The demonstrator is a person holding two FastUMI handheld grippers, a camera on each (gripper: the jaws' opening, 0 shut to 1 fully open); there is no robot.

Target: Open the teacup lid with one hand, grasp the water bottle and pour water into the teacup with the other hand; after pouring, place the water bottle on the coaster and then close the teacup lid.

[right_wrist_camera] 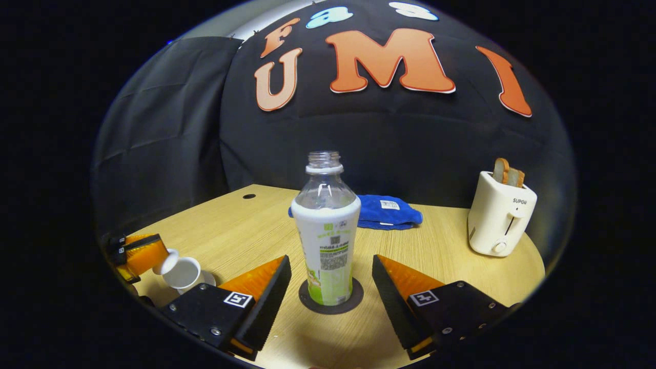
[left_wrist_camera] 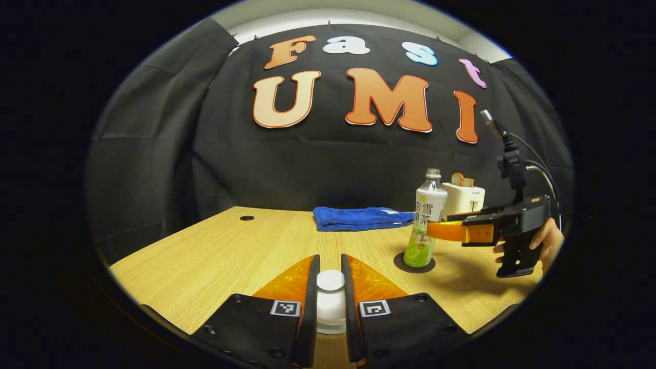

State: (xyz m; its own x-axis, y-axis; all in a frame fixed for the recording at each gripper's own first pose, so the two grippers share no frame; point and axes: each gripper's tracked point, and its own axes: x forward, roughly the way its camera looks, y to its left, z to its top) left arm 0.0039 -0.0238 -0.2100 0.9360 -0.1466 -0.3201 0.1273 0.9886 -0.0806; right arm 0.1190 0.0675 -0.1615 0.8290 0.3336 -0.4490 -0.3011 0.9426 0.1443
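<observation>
The clear water bottle [right_wrist_camera: 328,241], uncapped and with a white and green label, stands upright on a dark round coaster [right_wrist_camera: 353,301]. My right gripper [right_wrist_camera: 330,266] is open, one finger on each side of the bottle with a gap on both sides. My left gripper [left_wrist_camera: 330,261] is shut on the white teacup lid [left_wrist_camera: 330,300]. In the right gripper view, the left gripper [right_wrist_camera: 138,253] holds the lid [right_wrist_camera: 166,261] tilted beside the open white teacup [right_wrist_camera: 184,272]. In the left gripper view, the right gripper [left_wrist_camera: 438,224], held by a hand [left_wrist_camera: 548,238], reaches to the bottle [left_wrist_camera: 424,225].
A white toaster [right_wrist_camera: 499,220] with bread slices in it stands at the back right of the wooden table [right_wrist_camera: 441,246]. A folded blue cloth [right_wrist_camera: 387,211] lies behind the bottle. A small cable hole [right_wrist_camera: 249,196] sits at the table's far left.
</observation>
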